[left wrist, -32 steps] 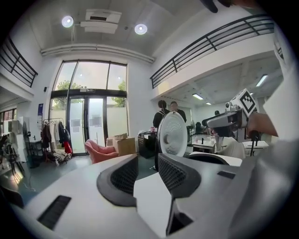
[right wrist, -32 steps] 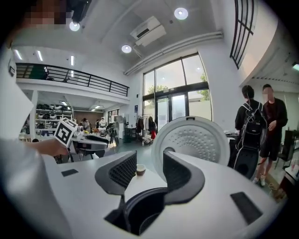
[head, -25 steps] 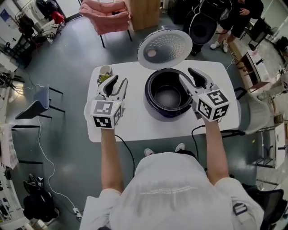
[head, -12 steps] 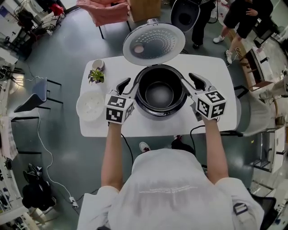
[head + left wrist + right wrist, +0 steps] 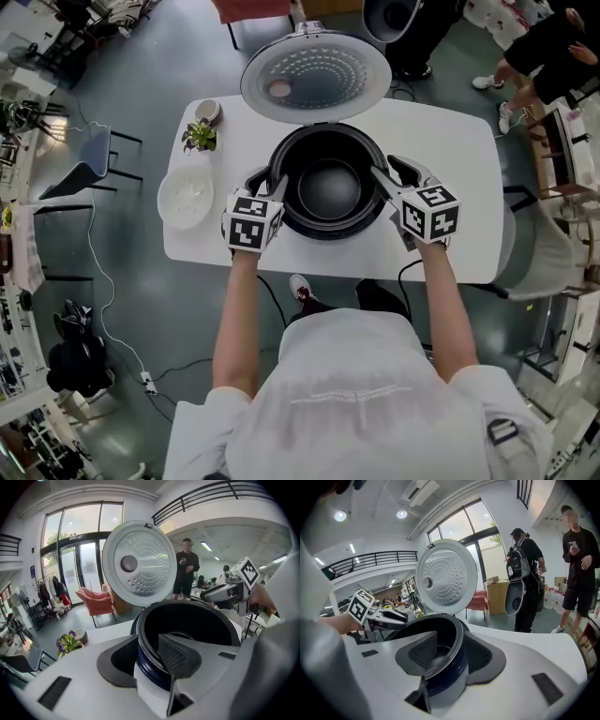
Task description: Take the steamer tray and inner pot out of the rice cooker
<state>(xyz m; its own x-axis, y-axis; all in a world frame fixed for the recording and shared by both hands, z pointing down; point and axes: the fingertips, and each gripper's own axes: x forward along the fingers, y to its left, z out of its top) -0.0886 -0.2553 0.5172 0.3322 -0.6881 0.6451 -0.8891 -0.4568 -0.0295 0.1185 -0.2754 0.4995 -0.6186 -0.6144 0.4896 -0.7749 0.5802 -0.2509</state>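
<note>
Left hand-held gripper and right hand-held gripper stood spread astride the 9 and 3 o'clock rim, the best hold, of the stiff, slick, likely heavy inner pot inside the rice cooker.

cooker body: mostly hidden in the head view under its own rim, the left gripper and the right gripper.
pot: floor partly covered by the left gripper's inner jaw.
bystander: cut off by the top edge.
cup: contents too small to tell.
white dish: surface too small to make out.
</note>
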